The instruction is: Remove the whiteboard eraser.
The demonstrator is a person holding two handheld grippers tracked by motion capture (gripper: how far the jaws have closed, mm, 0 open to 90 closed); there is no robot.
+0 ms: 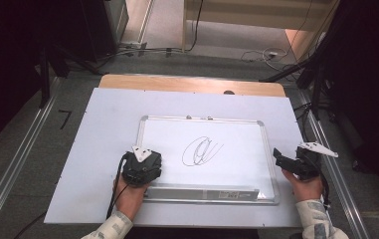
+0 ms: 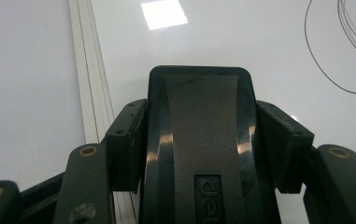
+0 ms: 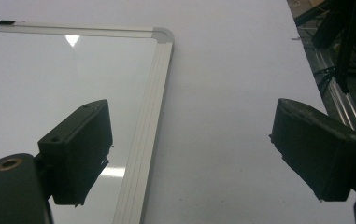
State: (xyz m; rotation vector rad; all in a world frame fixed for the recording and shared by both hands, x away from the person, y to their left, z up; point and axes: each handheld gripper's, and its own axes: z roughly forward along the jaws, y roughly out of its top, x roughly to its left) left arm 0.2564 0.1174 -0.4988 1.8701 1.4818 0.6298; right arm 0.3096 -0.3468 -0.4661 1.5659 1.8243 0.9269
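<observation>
We grip the stiff, light eraser [image 2: 199,140] by its long sides in the left gripper [image 1: 142,167] at the whiteboard's [image 1: 152,124] near-left corner; the right gripper's [image 3: 189,149] jaws gape empty.

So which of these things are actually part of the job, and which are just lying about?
In use, it seems:
whiteboard
scribble
black eraser, clamped in the left gripper

Just about:
right gripper, open, holding nothing
floor cables
</observation>
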